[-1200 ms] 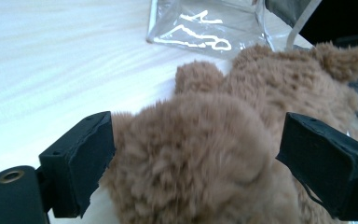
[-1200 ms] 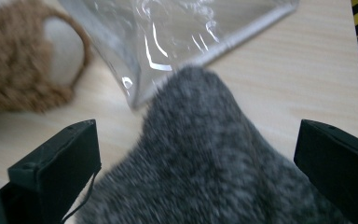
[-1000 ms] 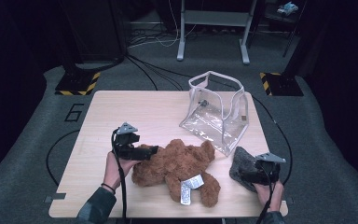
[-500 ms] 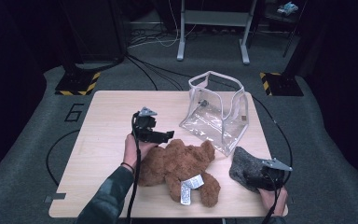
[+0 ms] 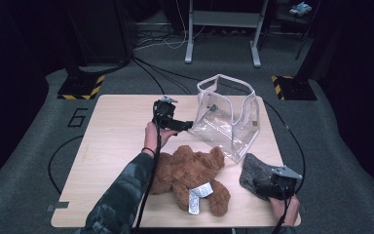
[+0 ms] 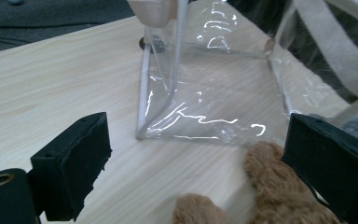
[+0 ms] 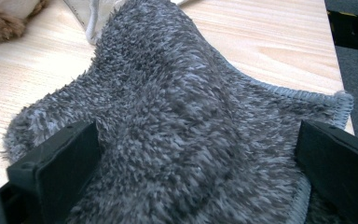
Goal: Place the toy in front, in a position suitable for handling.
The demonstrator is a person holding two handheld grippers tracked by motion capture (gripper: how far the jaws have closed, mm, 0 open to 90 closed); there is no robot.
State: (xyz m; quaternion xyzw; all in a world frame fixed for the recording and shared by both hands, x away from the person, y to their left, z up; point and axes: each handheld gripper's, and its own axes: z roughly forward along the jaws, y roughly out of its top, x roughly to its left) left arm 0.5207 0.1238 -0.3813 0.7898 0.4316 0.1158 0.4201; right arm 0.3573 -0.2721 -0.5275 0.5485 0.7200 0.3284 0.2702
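Observation:
A clear plastic bag [image 5: 229,117] with white trim stands open at the table's back right; its near corner [image 6: 205,88] fills the left gripper view. My left gripper [image 5: 182,126] hovers open just left of the bag, above the table, its jaws wide apart with nothing between them. A brown teddy bear [image 5: 190,173] with a white label lies front centre, its fur [image 6: 279,196] low in the left gripper view. A grey fuzzy cloth [image 5: 255,175] lies at the front right. My right gripper [image 5: 268,187] stands open over the cloth [image 7: 182,121], jaws either side of its raised fold.
The wooden table [image 5: 117,131] has bare room on its left half. Cables run over the grey floor [image 5: 29,161] around it. A metal stand [image 5: 221,29] and yellow-black weighted bases [image 5: 80,85] sit beyond the far edge.
My left gripper rose from the teddy bear's left side and moved back and right to the bag's left corner. The right gripper stayed on the grey cloth.

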